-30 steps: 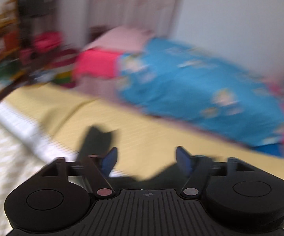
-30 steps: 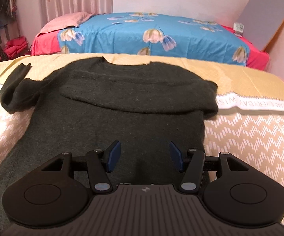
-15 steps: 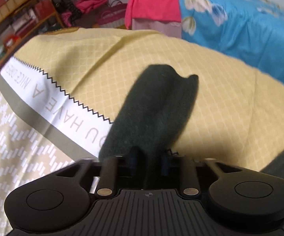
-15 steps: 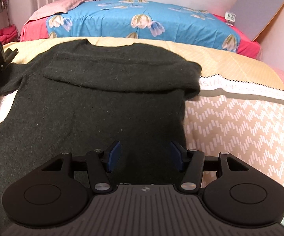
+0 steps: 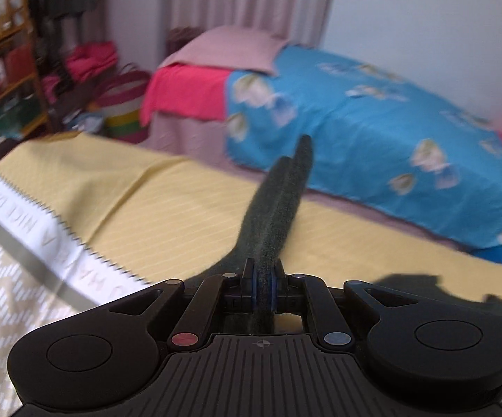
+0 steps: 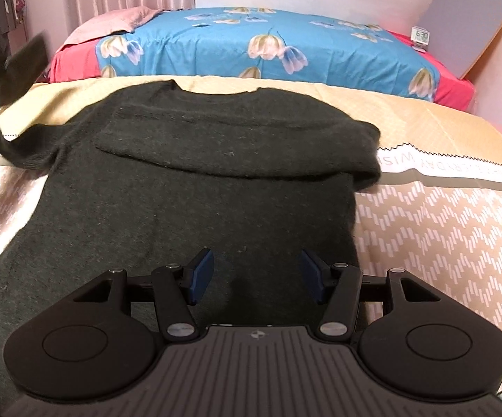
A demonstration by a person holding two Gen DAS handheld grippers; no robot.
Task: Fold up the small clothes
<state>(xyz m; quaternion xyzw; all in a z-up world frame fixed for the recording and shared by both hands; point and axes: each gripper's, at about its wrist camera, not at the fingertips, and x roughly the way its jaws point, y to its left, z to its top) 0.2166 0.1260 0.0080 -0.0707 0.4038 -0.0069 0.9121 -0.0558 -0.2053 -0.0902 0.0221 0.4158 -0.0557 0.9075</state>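
A dark green knit sweater [image 6: 195, 187] lies flat on the patterned bedspread, neck away from me, its right sleeve folded across the chest. My left gripper [image 5: 264, 286] is shut on the sweater's left sleeve [image 5: 275, 205] and holds it lifted off the bed. In the right wrist view that sleeve [image 6: 11, 83] rises at the far left. My right gripper [image 6: 256, 276] is open and empty, hovering over the sweater's lower body.
The yellow and beige bedspread [image 6: 442, 215] has a white lettered band [image 5: 42, 243]. A second bed with a blue flowered cover [image 6: 268, 41] and a pink pillow [image 5: 230, 48] stands behind. Shelves and bags [image 5: 14, 80] stand at the left. A grey board [image 6: 473, 17] and a small clock [image 6: 419, 36] are at the right.
My left gripper closed on the left sleeve and lifted it off the bed. My right gripper stayed open over the sweater, shifting only slightly.
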